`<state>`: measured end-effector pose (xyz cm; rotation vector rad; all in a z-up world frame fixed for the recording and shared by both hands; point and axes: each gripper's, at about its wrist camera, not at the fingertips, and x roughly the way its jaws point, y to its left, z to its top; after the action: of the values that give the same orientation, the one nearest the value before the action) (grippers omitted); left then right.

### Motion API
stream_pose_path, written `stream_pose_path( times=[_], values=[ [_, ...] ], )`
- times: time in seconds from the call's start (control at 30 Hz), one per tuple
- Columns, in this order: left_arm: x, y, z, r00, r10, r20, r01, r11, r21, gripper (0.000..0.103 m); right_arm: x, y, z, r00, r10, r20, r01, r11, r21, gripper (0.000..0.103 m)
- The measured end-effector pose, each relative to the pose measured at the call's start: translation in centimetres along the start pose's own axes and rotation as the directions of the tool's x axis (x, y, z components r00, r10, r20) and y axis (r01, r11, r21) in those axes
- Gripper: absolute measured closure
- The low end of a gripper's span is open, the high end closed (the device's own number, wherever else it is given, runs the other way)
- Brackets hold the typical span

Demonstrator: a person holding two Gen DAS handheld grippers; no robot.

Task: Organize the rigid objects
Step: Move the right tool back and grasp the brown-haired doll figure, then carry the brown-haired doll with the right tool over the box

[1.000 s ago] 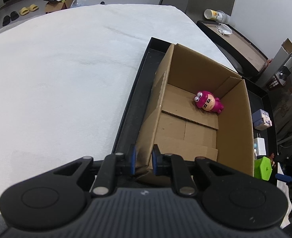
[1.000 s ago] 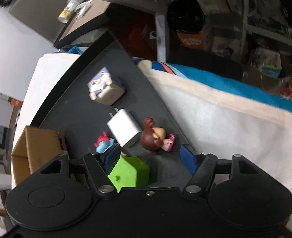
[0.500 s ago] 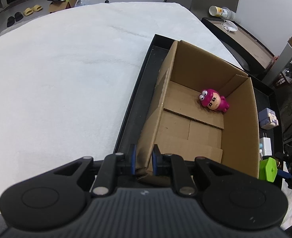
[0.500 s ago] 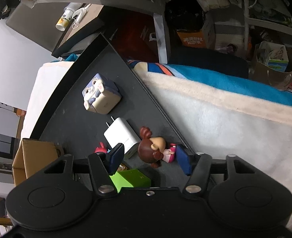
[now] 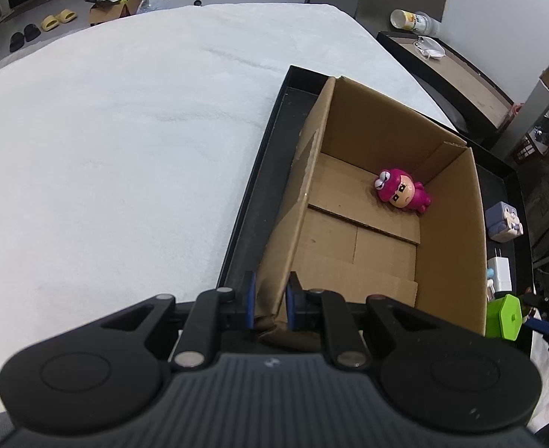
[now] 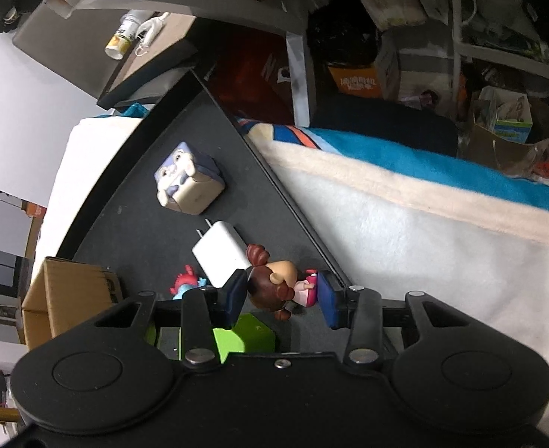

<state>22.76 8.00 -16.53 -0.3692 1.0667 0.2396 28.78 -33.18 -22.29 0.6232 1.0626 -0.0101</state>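
Observation:
My left gripper [image 5: 270,300] is shut on the near corner wall of an open cardboard box [image 5: 450,231] that stands on a black tray [image 5: 259,209]. A pink figurine [image 5: 401,194] lies inside the box. In the right wrist view my right gripper [image 6: 280,295] has its jaws closed in around a brown-haired doll figurine [image 6: 274,287] lying on the tray [image 6: 140,224]; the pads touch or nearly touch it. A white charger [image 6: 218,254], a purple cube toy [image 6: 188,183], a green block [image 6: 246,338] and a red-blue toy [image 6: 185,283] lie beside it.
The tray lies on a white blanket [image 5: 106,130] with a blue-edged blanket [image 6: 424,171] at its right side. A side table with a bottle [image 5: 412,20] and cluttered shelves and boxes [image 6: 356,74] stand beyond the bed.
My right gripper has moved forward over the green block and its jaws have narrowed around the doll. My left gripper keeps its hold on the box wall.

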Motion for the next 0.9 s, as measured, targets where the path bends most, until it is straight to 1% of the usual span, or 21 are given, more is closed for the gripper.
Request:
stream_pose_path(
  times=[0.47, 0.9],
  values=[
    [0.1, 0.2, 0.0, 1.000, -0.018, -0.005, 0.018, 1.000, 0.013, 0.090, -2.3, 1.6, -0.3, 0.999, -0.028, 0.032, 0.029, 0.999, -0.044, 0.063],
    [0.1, 0.6, -0.1, 0.999, -0.046, 0.001, 0.046, 0.999, 0.013, 0.089, -4.1, 4.3, -0.4, 0.996, -0.040, 0.074, 0.046, 0.995, -0.087, 0.063]
  ],
)
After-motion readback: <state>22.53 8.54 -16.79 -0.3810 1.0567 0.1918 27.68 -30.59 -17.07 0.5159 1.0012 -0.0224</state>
